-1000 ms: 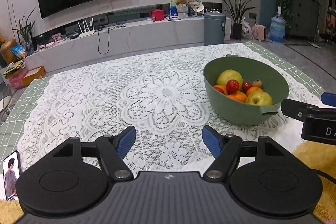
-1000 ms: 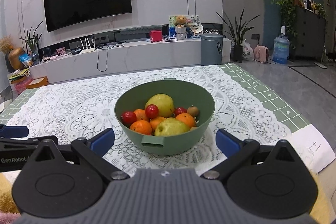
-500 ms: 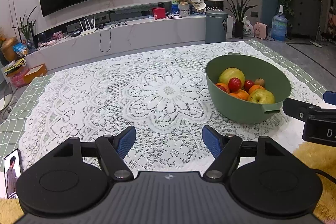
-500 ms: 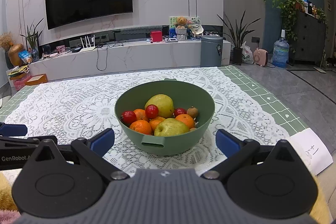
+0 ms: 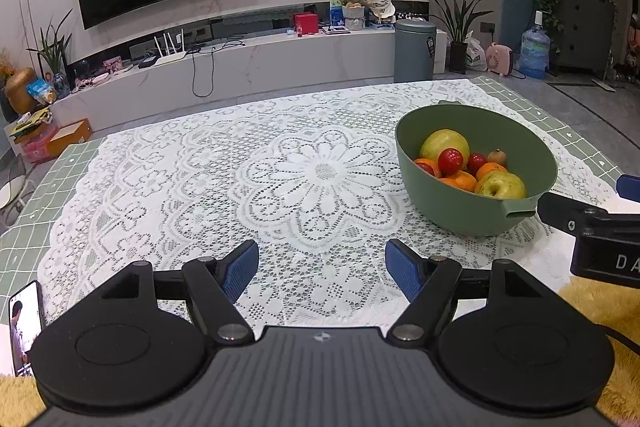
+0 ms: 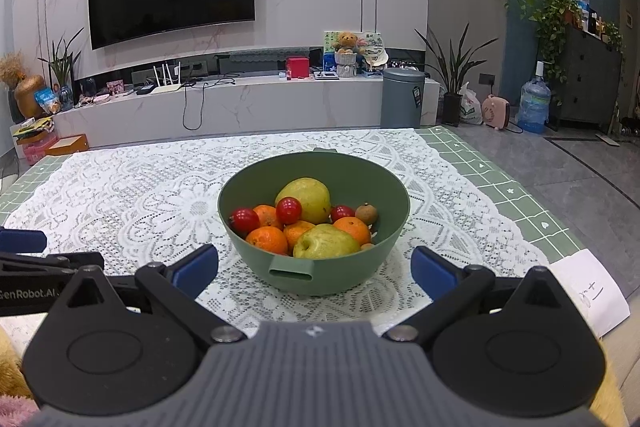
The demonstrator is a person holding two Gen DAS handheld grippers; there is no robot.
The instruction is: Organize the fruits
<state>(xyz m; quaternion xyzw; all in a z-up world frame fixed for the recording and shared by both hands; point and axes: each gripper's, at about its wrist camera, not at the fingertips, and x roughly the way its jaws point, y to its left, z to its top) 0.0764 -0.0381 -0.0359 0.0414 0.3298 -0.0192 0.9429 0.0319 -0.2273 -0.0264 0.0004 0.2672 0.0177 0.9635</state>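
Left wrist view: the left tool point(image 5: 322, 267) hangs wide and empty over the lace-covered desk point(image 5: 180, 187); the green bowl point(image 5: 460, 215) sits right, fruit inside.

Right wrist view: the right tool point(image 6: 314, 269) gapes wide, empty, before the bowl; every visible fruit point(image 6: 308, 197) lies inside, so sorting looks finished.

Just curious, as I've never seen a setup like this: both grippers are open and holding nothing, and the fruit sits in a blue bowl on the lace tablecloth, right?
Nearly. The bowl is green, not blue, as the right wrist view shows; only the gripper pads are blue. The rest holds: the left gripper and right gripper are open and hold nothing, and the fruit sits in the bowl on the lace tablecloth.
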